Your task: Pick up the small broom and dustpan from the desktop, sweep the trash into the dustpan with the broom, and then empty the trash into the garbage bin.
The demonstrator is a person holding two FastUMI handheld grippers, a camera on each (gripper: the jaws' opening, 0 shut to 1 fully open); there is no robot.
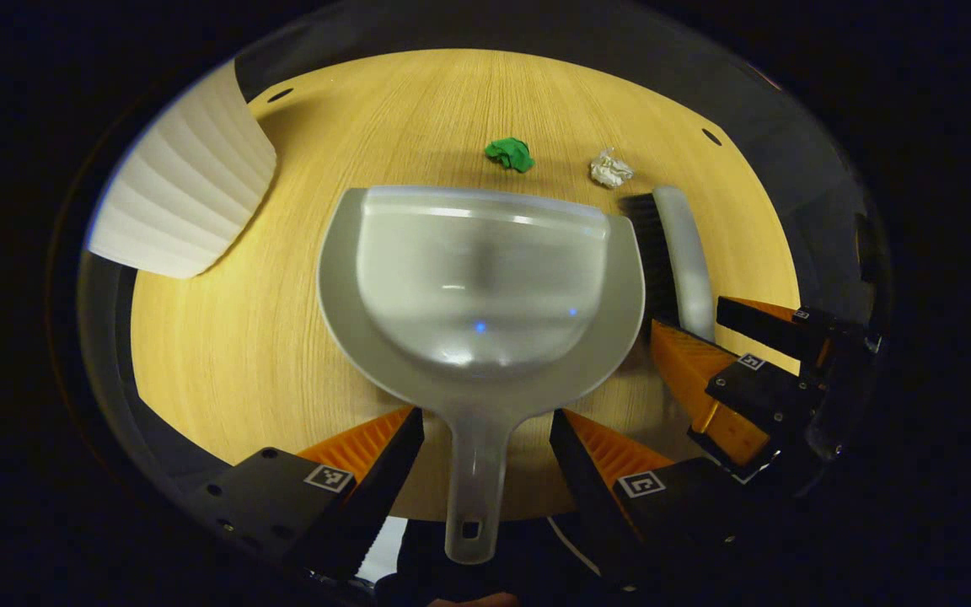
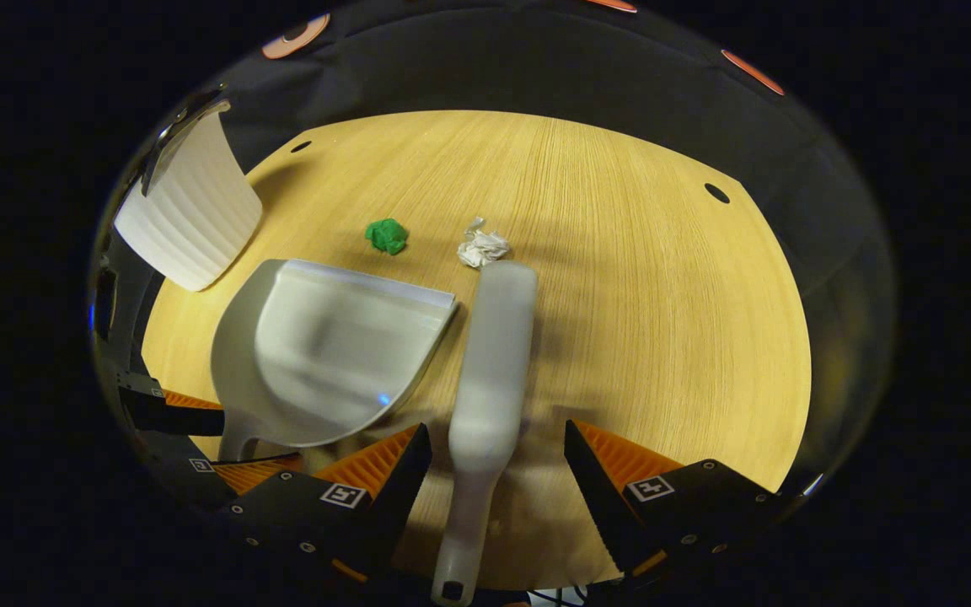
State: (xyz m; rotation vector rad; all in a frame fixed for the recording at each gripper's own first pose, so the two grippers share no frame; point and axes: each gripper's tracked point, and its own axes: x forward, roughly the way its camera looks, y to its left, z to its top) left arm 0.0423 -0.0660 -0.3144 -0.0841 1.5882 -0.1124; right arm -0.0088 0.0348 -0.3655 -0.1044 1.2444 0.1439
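- Dustpan (image 1: 485, 287) is lying flat on the desk (image 1: 224, 354), its handle running between the spread fingers of the left gripper (image 1: 485, 459); neither finger is touching it.
- Broom (image 2: 490, 362) is lying just beside the dustpan, its handle sitting between the parted fingers of the right gripper (image 2: 498, 459), ungrasped.
- Green scrap (image 2: 387, 235) and white scrap (image 2: 482, 247) are resting beyond both tools, unswept.
- Grasping, sweeping and emptying are all remaining, judging by this.
- White ribbed bin (image 2: 190, 206) is standing at the far left of the pale wood desk; dark cloth is enclosing the booth.

Glossy plastic dustpan (image 1: 485, 287), wood-grain desktop (image 1: 224, 371) — matt, crumpled paper wad (image 1: 610, 169)
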